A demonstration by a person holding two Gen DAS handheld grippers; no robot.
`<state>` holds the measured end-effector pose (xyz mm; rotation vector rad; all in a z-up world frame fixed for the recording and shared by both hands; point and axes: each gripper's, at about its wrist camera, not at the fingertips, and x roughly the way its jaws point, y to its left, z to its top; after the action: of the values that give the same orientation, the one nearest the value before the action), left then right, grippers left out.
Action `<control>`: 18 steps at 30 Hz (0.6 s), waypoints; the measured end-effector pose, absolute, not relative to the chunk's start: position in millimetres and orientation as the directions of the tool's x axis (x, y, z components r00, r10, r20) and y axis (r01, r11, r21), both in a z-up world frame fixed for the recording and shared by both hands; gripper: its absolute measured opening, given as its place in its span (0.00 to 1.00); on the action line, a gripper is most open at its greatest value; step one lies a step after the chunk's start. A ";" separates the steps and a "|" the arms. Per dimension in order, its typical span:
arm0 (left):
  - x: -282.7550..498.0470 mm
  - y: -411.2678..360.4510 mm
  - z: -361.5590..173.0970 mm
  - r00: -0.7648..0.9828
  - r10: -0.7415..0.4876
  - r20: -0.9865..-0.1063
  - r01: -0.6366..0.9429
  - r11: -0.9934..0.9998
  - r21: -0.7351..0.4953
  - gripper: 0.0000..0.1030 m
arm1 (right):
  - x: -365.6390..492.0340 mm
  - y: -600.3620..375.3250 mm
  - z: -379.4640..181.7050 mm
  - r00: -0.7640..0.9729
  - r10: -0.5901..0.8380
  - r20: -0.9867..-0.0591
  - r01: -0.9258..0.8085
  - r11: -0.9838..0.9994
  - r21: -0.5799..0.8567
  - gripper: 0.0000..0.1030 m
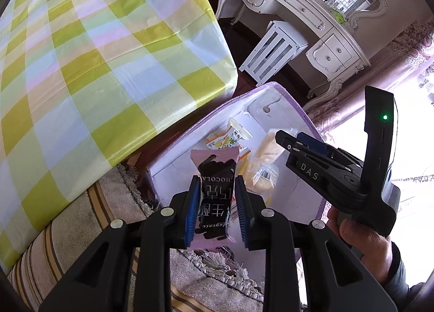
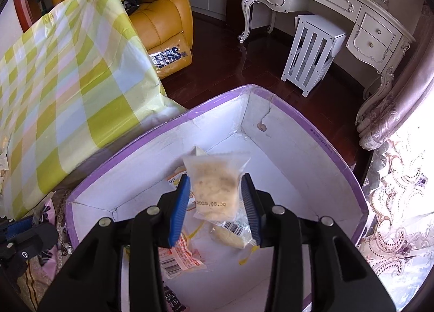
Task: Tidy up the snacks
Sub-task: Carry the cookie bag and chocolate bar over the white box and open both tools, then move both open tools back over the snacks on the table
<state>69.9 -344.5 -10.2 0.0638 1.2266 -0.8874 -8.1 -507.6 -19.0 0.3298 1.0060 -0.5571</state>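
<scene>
Both claws hung over lilac-rimmed box [image 2: 274, 99] to drop snacks: left gripper [image 1: 217, 203] part-open, chocolate bar [image 1: 214, 192] loose between pads; right gripper [image 2: 218, 206] part-open, clear pastry packet [image 2: 214, 187] slipping free.

Glossy plastic tablecloth [image 1: 89, 67], matt white cardboard box [image 2: 284, 154], clear shiny film snack packet [image 2: 217, 184], polished dark wood floor [image 2: 230, 67].

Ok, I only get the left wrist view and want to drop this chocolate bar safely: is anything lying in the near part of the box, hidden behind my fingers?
Observer: Yes, a red-and-white packet with a barcode lies flat on the floor of the box, close to its near wall.
Operator: And is the right gripper's pouch really between both fingers?
Observer: Yes, the clear pouch hangs between the right gripper fingers, over the middle of the box.
</scene>
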 end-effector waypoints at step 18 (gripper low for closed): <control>73.3 -294.0 34.4 0.442 -0.359 -0.822 0.503 0.858 -0.104 0.83 | 11.2 -461.6 27.4 0.526 -0.274 -0.806 0.456 0.890 -0.005 0.75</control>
<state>73.3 -294.0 34.4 0.1638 0.9759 -0.5373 11.2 -461.6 27.4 0.2176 0.9196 -0.4406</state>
